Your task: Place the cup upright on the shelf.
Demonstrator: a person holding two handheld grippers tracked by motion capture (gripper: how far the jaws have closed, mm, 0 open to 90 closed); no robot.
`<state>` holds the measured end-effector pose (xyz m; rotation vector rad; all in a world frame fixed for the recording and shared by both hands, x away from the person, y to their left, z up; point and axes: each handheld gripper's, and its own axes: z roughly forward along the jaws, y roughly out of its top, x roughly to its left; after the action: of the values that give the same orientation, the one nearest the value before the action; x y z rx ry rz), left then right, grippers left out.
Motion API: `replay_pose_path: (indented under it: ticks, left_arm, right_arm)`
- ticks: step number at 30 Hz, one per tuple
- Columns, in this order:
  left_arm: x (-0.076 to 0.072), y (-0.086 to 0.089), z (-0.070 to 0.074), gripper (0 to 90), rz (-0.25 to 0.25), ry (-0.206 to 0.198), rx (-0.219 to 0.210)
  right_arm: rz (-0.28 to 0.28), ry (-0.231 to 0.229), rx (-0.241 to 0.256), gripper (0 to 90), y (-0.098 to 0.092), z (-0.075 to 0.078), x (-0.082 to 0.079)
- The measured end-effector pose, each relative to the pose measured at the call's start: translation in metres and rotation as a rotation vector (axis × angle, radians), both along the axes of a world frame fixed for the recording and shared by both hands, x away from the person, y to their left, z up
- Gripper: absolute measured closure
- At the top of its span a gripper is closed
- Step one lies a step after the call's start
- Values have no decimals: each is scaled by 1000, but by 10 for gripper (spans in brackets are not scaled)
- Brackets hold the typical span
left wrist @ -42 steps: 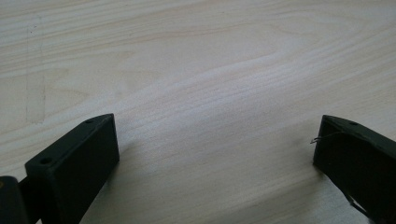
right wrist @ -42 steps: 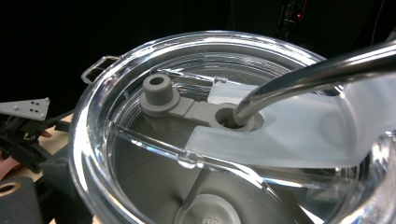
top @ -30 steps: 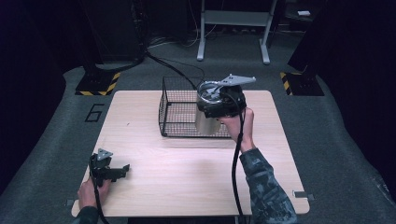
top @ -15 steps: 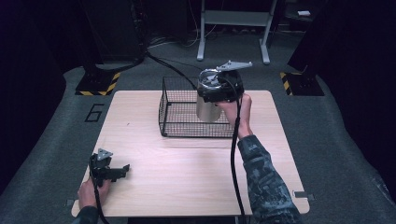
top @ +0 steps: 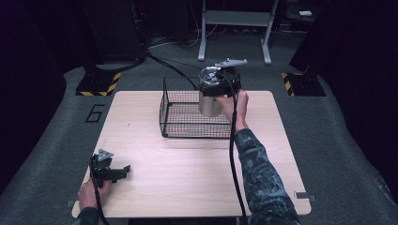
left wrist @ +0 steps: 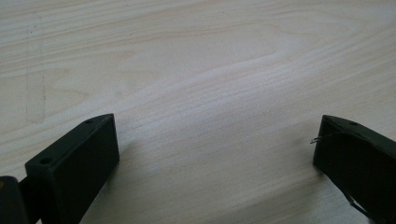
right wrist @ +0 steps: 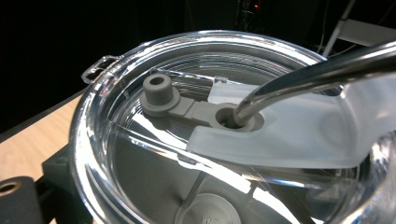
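Right gripper (top: 212, 91) clamping steel tumbler (top: 209, 104), hovering over wire basket (top: 187, 123) (drop seemingly pending); left gripper (top: 123, 169) idling on table (top: 187, 164), jaws apart.

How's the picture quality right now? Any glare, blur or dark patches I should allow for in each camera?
High view: lit pale wooden table, surroundings near black, black wire basket crisp.
Left gripper view: wood grain soft, open black jaws slightly blurred.
Right gripper view: bright glare streaks on the clear plastic lid and the shiny metal straw; background black.
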<state>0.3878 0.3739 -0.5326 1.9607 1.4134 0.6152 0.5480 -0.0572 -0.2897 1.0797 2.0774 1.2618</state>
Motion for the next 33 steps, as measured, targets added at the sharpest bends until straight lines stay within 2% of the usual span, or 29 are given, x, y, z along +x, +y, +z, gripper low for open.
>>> replay_pose_path:
  ticks: [6, 8, 9, 11, 22, 23, 26, 31, 33]
  left_arm:
    - [0, 0, 0, 1, 3, -1, -3]
    - [0, 0, 0, 1, 4, -2, -3]
    - [0, 1, 0, 1, -6, 6, 7]
    - [0, 1, 0, 1, -5, 5, 8]
    - [0, 0, 0, 1, -6, 6, 6]
    - [0, 0, 0, 1, -5, 5, 7]
    - [0, 0, 0, 1, -6, 6, 6]
    - [0, 1, 0, 1, -6, 6, 7]
    - [0, 0, 0, 1, -7, 7, 5]
  right_arm:
    - [-36, 22, -15, 39, 4, -15, 17]
    - [-32, 22, -19, 39, 4, -17, 20]
    - [-44, 35, -11, 39, 7, -21, 23]
    - [-43, 30, -20, 39, 8, -25, 28]
    - [-56, 41, -9, 39, 17, -40, 39]
    - [-62, 53, -1, 39, 19, -44, 40]
    - [-62, 45, -7, 39, 20, -48, 41]
    - [-69, 69, -18, 39, 23, -61, 45]
    - [-70, 63, -15, 38, 23, -63, 46]
